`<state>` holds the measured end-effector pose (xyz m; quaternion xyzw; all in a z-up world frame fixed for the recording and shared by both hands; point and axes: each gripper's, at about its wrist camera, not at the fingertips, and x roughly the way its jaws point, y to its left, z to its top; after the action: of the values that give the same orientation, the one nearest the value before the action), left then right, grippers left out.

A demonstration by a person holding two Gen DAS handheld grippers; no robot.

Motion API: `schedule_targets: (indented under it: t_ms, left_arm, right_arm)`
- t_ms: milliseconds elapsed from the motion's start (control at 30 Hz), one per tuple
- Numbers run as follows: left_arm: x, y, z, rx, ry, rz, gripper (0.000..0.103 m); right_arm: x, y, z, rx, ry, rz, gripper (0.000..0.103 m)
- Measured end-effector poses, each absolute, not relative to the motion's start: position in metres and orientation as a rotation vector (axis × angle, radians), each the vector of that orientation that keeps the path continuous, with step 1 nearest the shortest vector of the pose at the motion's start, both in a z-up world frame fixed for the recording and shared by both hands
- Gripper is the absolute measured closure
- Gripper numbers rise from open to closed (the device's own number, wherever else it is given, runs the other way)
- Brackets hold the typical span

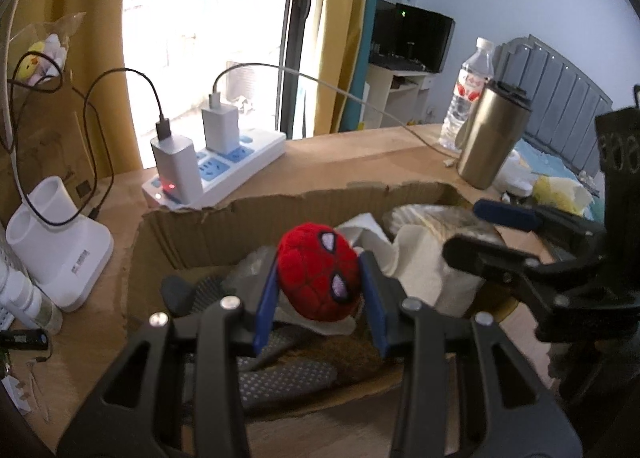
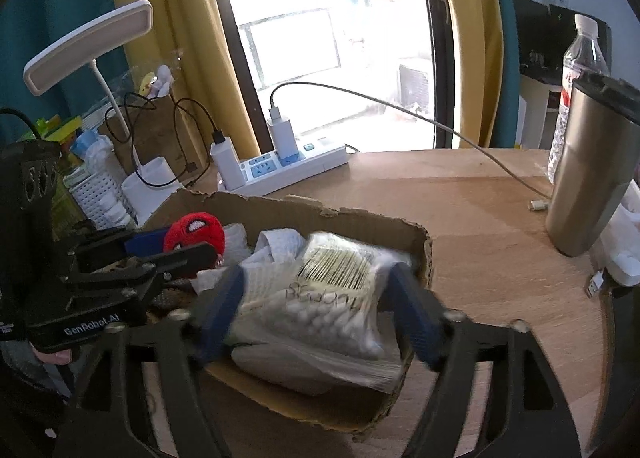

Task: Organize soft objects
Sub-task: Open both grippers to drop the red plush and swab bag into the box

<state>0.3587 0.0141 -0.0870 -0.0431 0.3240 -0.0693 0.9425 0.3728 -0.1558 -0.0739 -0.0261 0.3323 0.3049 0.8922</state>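
We are squeezing the plush (image 1: 318, 268) in the left gripper (image 1: 320, 314) over the box (image 2: 372, 226); the right gripper (image 2: 316, 314) is standing wide around the swab bag (image 2: 320, 298), already inside.

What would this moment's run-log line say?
left tool: shut on red plush | right tool: open around cotton-swab bag | both over cardboard box
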Motion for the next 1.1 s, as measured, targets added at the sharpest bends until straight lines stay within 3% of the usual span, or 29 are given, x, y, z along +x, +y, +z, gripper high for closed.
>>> schedule_targets:
  t_ms: [100,133,200,667,733,967,1100]
  left_arm:
    - [0.359,0.011,-0.086,-0.076,0.667,-0.137,0.059]
    - [0.358,0.010,-0.085,-0.075,0.664,-0.138,0.052]
    - [0.356,0.009,-0.082,-0.080,0.655,-0.140,0.048]
    - [0.321,0.011,-0.062,-0.055,0.602,-0.105,0.045]
    - [0.314,0.011,-0.059,-0.053,0.590,-0.113,0.029]
    - [0.288,0.016,-0.045,-0.067,0.546,-0.112,0.026]
    - [0.275,0.019,-0.039,-0.080,0.524,-0.110,0.013]
  right_arm:
    - [0.369,-0.157,-0.071,-0.062,0.655,0.636,0.022]
    - [0.369,-0.157,-0.071,-0.062,0.655,0.638,0.022]
    - [0.368,-0.158,-0.071,-0.065,0.656,0.639,0.022]
    - [0.340,-0.164,-0.056,-0.080,0.626,0.632,0.022]
    - [0.336,-0.165,-0.053,-0.081,0.621,0.627,0.022]
    - [0.319,-0.171,-0.045,-0.079,0.608,0.608,0.022]
    - [0.308,-0.175,-0.039,-0.081,0.597,0.602,0.022]
